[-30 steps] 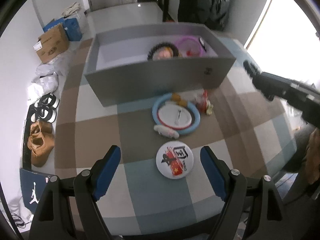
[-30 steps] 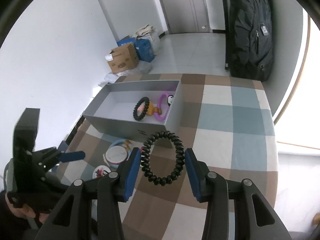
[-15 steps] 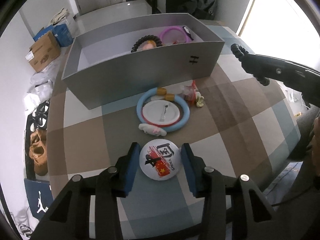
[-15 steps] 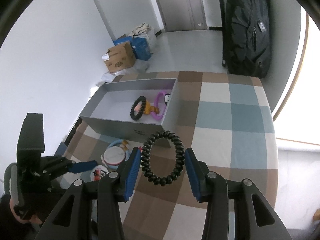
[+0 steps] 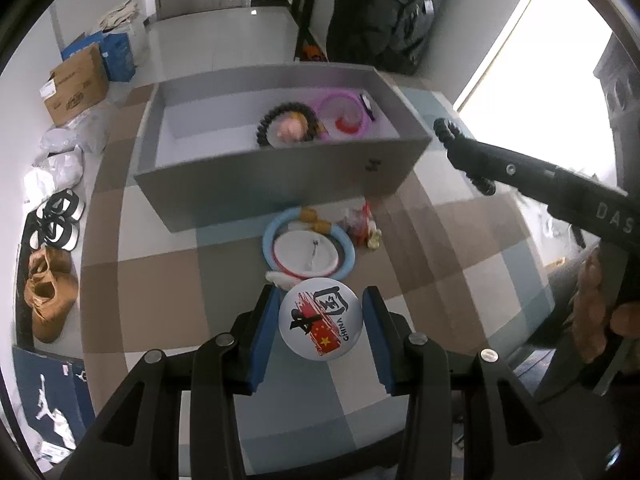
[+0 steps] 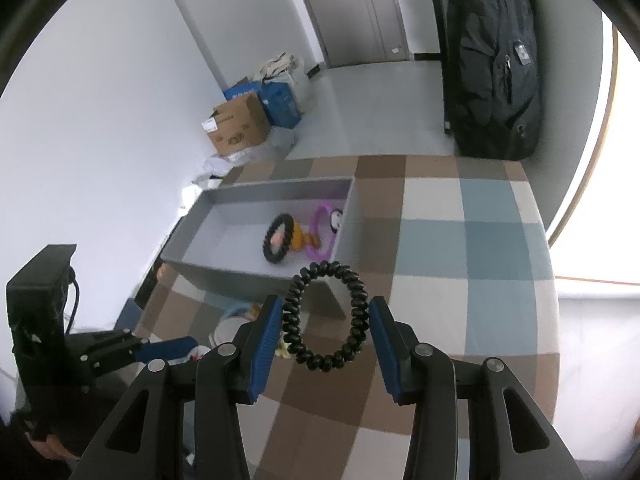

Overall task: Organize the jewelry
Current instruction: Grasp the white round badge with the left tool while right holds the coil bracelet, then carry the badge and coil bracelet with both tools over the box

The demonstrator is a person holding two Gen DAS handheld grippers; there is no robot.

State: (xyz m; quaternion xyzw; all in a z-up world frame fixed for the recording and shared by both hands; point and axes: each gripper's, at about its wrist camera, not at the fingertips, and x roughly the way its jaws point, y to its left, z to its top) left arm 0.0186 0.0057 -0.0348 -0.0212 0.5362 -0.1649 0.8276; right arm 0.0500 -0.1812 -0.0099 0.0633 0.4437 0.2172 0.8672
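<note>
My left gripper is shut on a round white badge with red and black print and holds it above the checked table. My right gripper is shut on a black spiral hair tie and holds it in the air near the right end of the grey box; it also shows in the left wrist view. The box holds a black bead bracelet and a purple ring. A blue ring with a white badge inside lies in front of the box.
Small red and yellow trinkets lie right of the blue ring. The checked tablecloth stretches right of the box. Cardboard boxes, bags and shoes lie on the floor at the left. A black backpack stands at the back.
My left gripper closed on the round badge and lifted it off the table. My right gripper, holding the hair tie, moved a little closer to the grey box.
</note>
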